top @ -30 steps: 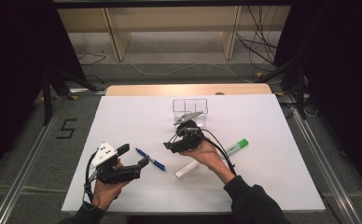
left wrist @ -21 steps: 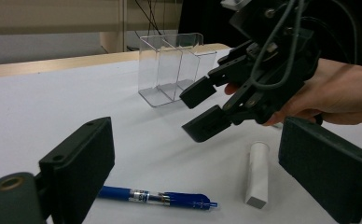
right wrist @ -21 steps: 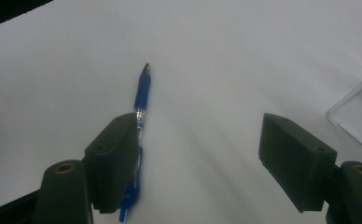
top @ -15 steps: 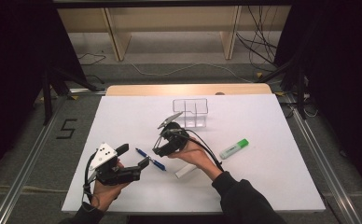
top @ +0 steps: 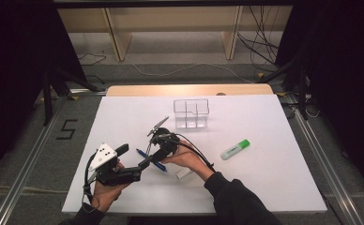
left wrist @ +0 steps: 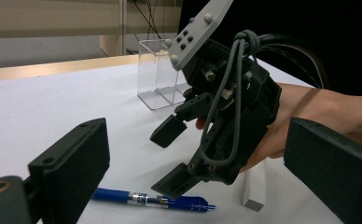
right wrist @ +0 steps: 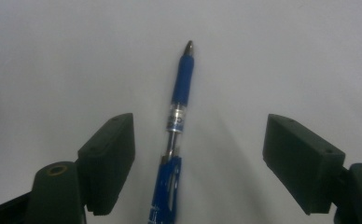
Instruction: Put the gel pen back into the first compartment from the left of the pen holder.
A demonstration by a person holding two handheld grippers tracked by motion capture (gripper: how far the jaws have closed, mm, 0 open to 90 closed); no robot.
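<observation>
Right gripper (right wrist: 188, 154) released, jaws just closing slightly, straddling blue pen (right wrist: 174, 140) on worktop (top: 264, 187); no grasp yet. Left gripper (top: 145, 165) released, empty. Clear organizer (top: 191, 113) empty; highlighter (top: 235, 149) unmoved.

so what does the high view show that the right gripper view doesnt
High view alone: the clear divided box, the green highlighter, a white stick by the right hand, the left gripper open beside the pen, and the whole white table.

Right gripper view alone: close detail of the blue pen, its tip pointing away, its clip end near the camera, lying between the open jaws of the right gripper without touching them.

Both: the pen flat on the white table, not gripped.
</observation>
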